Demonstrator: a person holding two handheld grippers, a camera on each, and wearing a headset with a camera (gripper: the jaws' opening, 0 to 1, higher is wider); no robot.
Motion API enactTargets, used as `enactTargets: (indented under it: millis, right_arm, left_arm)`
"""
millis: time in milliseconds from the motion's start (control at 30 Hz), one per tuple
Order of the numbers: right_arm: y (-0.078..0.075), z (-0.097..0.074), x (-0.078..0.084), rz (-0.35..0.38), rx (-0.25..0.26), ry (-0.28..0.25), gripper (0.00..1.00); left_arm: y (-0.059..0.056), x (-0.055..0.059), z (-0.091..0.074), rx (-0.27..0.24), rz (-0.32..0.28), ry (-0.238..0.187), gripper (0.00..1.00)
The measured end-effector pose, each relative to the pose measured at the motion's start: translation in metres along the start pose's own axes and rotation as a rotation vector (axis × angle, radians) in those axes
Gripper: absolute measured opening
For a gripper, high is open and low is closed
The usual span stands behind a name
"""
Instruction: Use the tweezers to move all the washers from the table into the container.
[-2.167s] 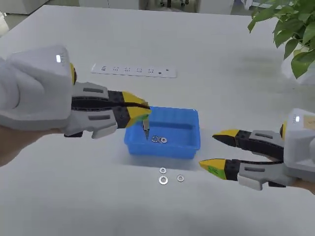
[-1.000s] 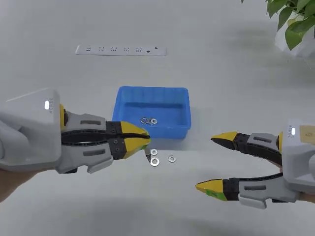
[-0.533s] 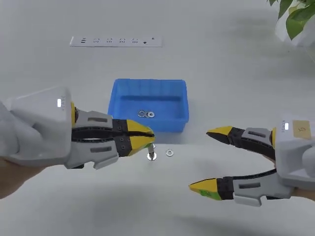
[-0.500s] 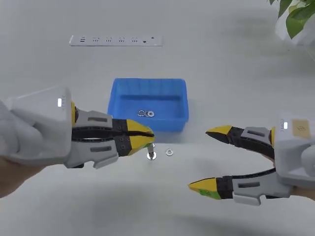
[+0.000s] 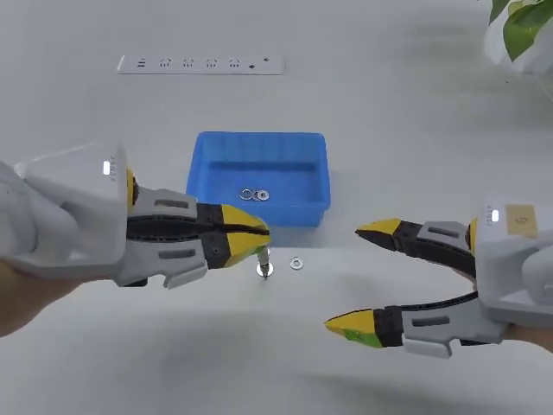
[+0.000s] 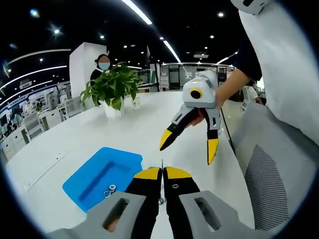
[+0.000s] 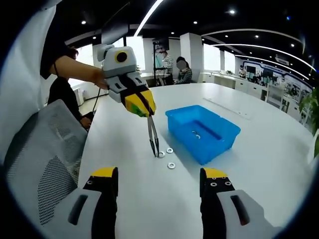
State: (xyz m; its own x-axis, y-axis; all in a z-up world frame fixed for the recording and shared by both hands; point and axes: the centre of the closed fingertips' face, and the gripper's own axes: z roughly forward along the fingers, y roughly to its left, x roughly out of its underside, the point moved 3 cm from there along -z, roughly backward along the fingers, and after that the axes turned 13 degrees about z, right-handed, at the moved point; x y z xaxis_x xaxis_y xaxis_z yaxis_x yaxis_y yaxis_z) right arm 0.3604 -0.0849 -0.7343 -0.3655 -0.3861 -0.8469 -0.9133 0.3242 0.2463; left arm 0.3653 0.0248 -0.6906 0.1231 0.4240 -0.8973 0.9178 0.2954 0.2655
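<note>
We can read no writing anywhere. The right gripper (image 5: 361,277) carries a pale yellow label (image 5: 518,220) on its housing and a green sticker (image 5: 366,332) near the tip of one jaw, but the print on both is too small to make out. The marks on the white power strip (image 5: 200,65) at the far side of the table (image 5: 415,112) are just as unclear.

The left gripper (image 5: 262,235) is clenched on the tweezers (image 7: 153,133), which hang down from its yellow jaw tips. In the right gripper view the tweezer tips sit at one of three washers (image 7: 170,150) lying on the table; we cannot tell whether that one is pinched. All three lie close together just in front of the blue container (image 5: 259,164), between it and us. Two more washers lie side by side on the container floor.

The right gripper is released, its jaws spread wide, and it hovers over bare table to the right of the washers, apart from them and from the container.

Around the work we see a leafy plant (image 5: 523,22) at the far right corner of the table, a grey mesh chair (image 7: 42,164) beside the bench, and people in the background of the room. In the head view the left gripper's body covers the table just left of the tweezer tips.
</note>
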Motion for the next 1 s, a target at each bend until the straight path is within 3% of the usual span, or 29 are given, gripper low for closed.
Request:
enactTargets:
  millis: [367, 800, 900, 1000]
  right_arm:
    - [0.005, 0.021, -0.017, -0.021, -0.059, -0.015, 0.63]
    - [0.010, 0.050, -0.023, -0.058, -0.135, 0.014, 0.55]
    - [0.011, 0.055, -0.024, -0.080, -0.139, 0.009, 0.49]
    - [0.010, 0.060, -0.026, -0.057, -0.154, 0.004, 0.42]
  left_arm:
    - [0.002, 0.000, -0.001, 0.058, 0.013, 0.036, 0.05]
    - [-0.004, -0.002, 0.000, 0.103, 0.036, 0.058, 0.05]
    - [-0.004, -0.002, 0.001, 0.104, 0.037, 0.060, 0.05]
    - [-0.004, -0.002, 0.001, 0.104, 0.036, 0.061, 0.05]
